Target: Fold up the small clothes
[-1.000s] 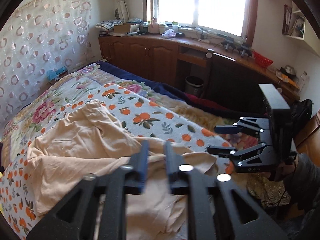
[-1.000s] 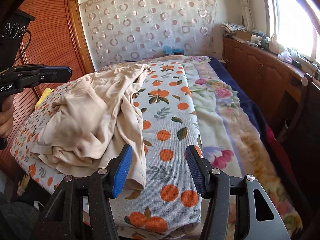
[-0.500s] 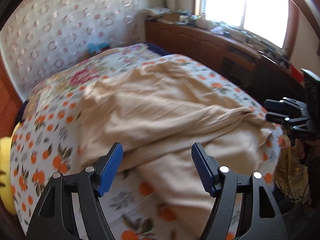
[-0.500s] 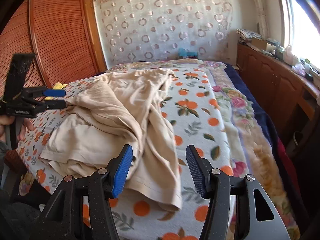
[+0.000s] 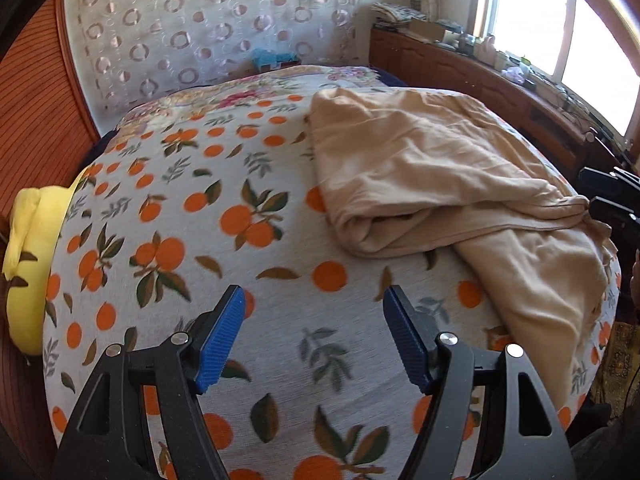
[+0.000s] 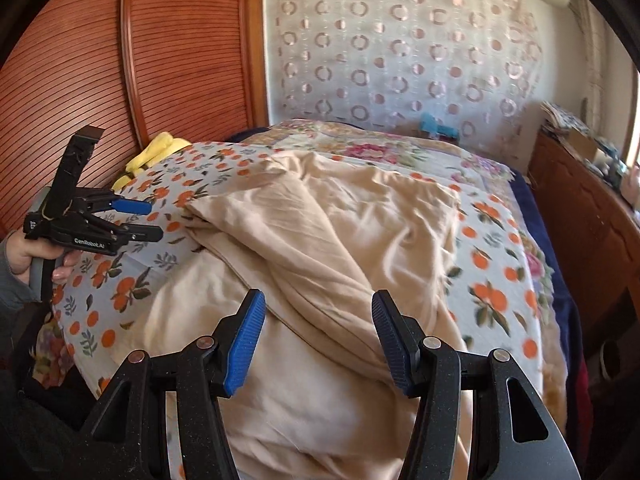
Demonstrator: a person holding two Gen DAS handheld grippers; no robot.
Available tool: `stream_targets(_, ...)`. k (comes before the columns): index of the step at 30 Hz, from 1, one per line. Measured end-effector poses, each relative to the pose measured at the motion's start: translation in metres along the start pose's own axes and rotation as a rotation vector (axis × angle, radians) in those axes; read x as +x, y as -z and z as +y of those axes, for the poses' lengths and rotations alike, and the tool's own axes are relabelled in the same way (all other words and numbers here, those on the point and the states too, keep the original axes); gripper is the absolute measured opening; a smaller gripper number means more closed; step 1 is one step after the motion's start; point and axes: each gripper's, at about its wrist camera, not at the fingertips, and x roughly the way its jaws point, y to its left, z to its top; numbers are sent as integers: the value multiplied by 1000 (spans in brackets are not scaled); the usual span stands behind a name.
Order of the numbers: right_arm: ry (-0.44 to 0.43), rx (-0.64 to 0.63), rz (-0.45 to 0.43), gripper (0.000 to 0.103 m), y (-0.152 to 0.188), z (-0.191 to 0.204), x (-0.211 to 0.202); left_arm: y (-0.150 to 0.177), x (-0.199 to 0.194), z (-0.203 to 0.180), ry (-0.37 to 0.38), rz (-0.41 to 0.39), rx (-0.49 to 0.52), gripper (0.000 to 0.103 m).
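Note:
A crumpled beige garment lies on the orange-print bedspread, loosely bunched, one end hanging over the near bed edge. It also fills the middle of the right wrist view. My left gripper is open and empty above bare bedspread, left of the garment; it also shows in the right wrist view, held by a hand. My right gripper is open and empty just above the garment's near folds; its fingers show at the right edge of the left wrist view.
A yellow pillow lies at the bed's left edge by a wooden slatted wardrobe. A patterned curtain hangs behind the bed. A wooden cabinet with clutter runs under the window on the right.
My left gripper opened, let go of the garment and swung left over bare bedspread. My right gripper moved in over the garment, which now lies spread further across the bed.

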Motion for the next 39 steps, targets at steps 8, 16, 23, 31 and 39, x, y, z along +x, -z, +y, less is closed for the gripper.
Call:
stream_targets(8,-77,-75,47,58,-41,27,50,7,0,21,-11,-22,-53,72)
stream_targets(16,-142,-148,126,58,-79,61,115,10,-24,35,-22,-78,-76,72)
stream_targets(23,-158,-229,197,58,-99,91,166,15,-42,49,-28,-110,-94,72)
stream_targets(31,-132,-319,276,58,-102,110,208,22,-44,57,-29,-112,-110,72)
stream_targets(39,-171,-237,226,7,-121,77,196,19,-46,41,-2,-121,-91,72)
